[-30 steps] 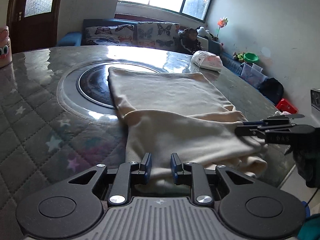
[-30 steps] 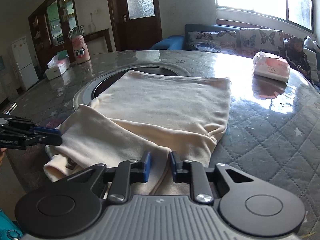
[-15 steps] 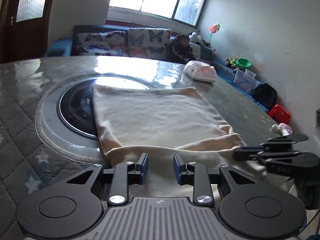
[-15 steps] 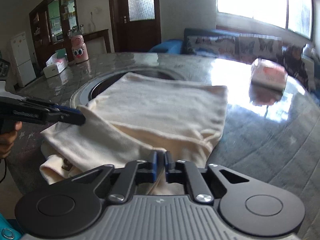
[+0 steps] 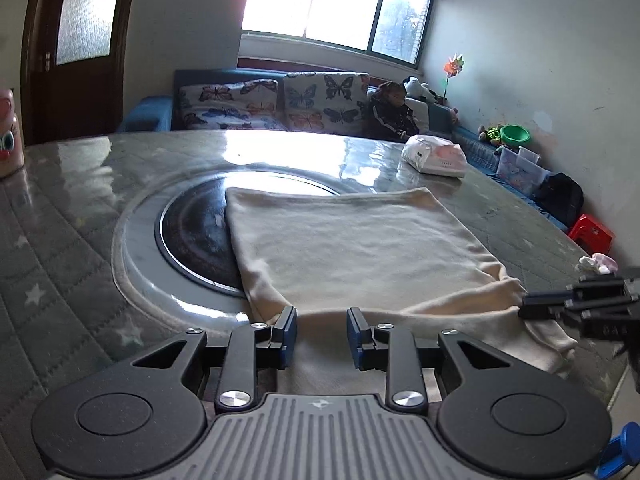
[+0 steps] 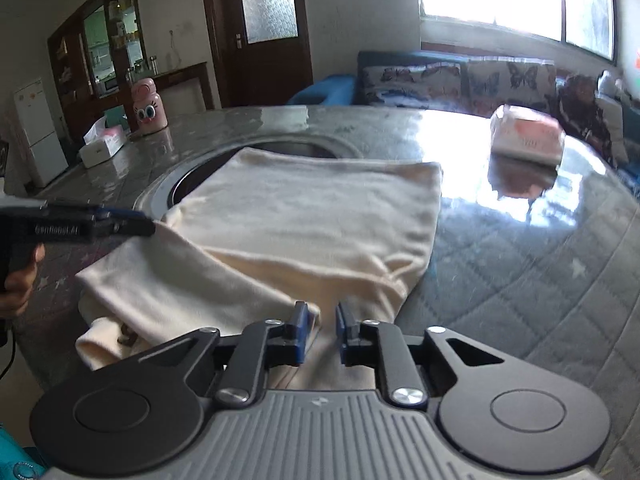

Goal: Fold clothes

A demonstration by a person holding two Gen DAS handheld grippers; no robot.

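Observation:
A cream garment (image 5: 360,248) lies partly folded on the round table, its near part doubled over towards me; it also shows in the right wrist view (image 6: 304,216). My left gripper (image 5: 322,330) is open over the garment's near fold, jaws apart with cloth between and below them. My right gripper (image 6: 319,332) is open at the near edge of the cloth, jaws a little apart. The right gripper also shows in the left wrist view (image 5: 576,308) at the fold's right end; the left gripper shows in the right wrist view (image 6: 100,226) at the left end.
The table (image 5: 80,280) has a quilted cover under glass and a dark round inset (image 5: 192,236). A tissue pack (image 5: 436,156) lies at the far right. A pink bottle (image 6: 150,108) and a tissue box (image 6: 102,146) stand far left. A sofa is behind.
Both grippers have lifted and drawn back along the fold. The right gripper, shut half a second ago, has opened. The left jaws have spread wider.

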